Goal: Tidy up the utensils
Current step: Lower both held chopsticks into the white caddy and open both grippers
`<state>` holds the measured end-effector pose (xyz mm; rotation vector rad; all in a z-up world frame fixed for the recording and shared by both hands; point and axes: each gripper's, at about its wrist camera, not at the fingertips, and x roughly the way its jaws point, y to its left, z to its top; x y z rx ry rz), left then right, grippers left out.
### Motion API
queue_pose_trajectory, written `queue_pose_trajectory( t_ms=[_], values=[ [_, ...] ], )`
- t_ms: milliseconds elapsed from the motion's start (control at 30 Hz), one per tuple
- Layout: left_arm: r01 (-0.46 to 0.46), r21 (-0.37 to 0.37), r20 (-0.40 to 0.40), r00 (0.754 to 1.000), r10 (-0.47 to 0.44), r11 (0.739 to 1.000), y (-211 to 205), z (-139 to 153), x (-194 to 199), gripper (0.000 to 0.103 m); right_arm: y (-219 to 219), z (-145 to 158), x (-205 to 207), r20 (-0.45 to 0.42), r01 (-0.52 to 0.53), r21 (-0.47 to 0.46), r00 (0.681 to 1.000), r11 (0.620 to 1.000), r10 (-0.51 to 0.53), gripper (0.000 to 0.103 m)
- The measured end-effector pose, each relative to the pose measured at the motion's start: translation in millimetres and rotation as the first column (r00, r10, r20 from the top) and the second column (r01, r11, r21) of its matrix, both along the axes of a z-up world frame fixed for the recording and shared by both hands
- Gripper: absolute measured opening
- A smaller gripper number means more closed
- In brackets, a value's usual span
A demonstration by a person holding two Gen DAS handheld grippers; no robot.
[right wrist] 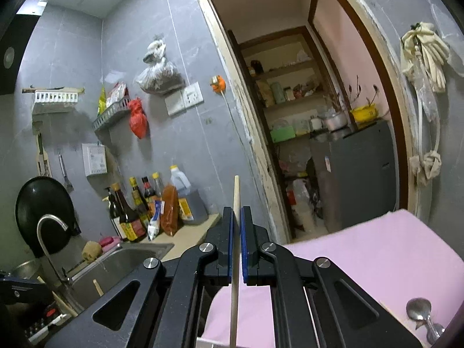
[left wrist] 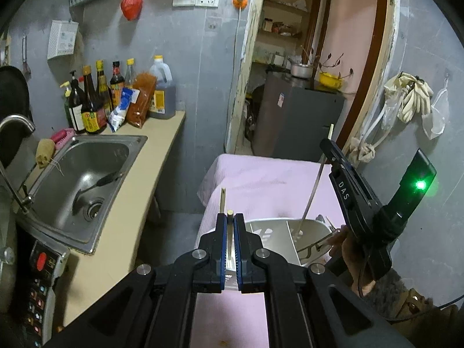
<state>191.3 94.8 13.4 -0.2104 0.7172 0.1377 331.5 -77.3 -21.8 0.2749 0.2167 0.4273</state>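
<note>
My left gripper point(left wrist: 230, 217) is shut on a chopstick point(left wrist: 222, 200) with a wooden top and metal shaft, held upright above the pink-covered table point(left wrist: 261, 185). My right gripper point(right wrist: 237, 211) is shut on a second chopstick point(right wrist: 236, 191), also upright; in the left wrist view this right gripper point(left wrist: 329, 142) holds it point(left wrist: 314, 185) with its lower tip inside a white divided utensil holder point(left wrist: 275, 229) on the table. The holder contains other metal utensils point(left wrist: 313, 246). A metal spoon point(right wrist: 419, 310) lies on the table at the right wrist view's lower right.
A steel sink point(left wrist: 84, 168) with a utensil in it sits left, with a tap point(left wrist: 17, 124), sauce bottles point(left wrist: 92, 101) and a sponge on the counter. A doorway point(left wrist: 304, 58) with a grey cabinet lies behind the table. Bags and gloves point(left wrist: 411, 95) hang on the right wall.
</note>
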Motion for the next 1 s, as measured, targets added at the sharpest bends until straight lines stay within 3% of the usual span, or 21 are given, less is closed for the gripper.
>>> queue_pose_trajectory(
  t_ms=[267, 333, 400, 633, 700, 933, 1000],
  values=[
    [0.017, -0.06, -0.005, 1.0, -0.018, 0.998, 2, -15, -2, 0.005, -10, -13, -9, -0.053, -0.072, -0.026, 0.996, 0.997, 0.07, 0.006],
    [0.016, -0.069, -0.008, 1.0, -0.016, 0.997, 1, -18, -2, 0.005, -14, -13, -13, -0.07, -0.099, -0.037, 0.993, 0.994, 0.096, 0.014],
    [0.018, -0.081, -0.005, 1.0, -0.018, 0.997, 1, -19, -3, 0.005, -19, -13, -16, -0.098, -0.121, -0.036, 0.988, 0.992, 0.117, 0.04],
    [0.02, -0.127, 0.023, 1.0, -0.017, 0.992, -2, -14, -7, 0.008, -50, 3, -30, -0.097, -0.123, -0.047, 0.988, 0.991, 0.118, 0.04],
    [0.021, -0.131, 0.039, 0.999, -0.016, 0.991, -6, -12, -8, 0.013, -64, 14, -36, -0.089, -0.117, -0.06, 0.99, 0.991, 0.111, 0.044],
    [0.02, -0.119, 0.131, 0.991, -0.005, 0.993, -30, 2, -13, 0.055, -106, 46, -56, -0.056, -0.074, -0.108, 0.996, 0.991, 0.069, 0.069],
    [0.021, -0.104, 0.159, 0.987, -0.004, 0.994, -38, 7, -15, 0.06, -121, 54, -63, -0.05, -0.071, -0.111, 0.997, 0.991, 0.065, 0.074]
  ],
)
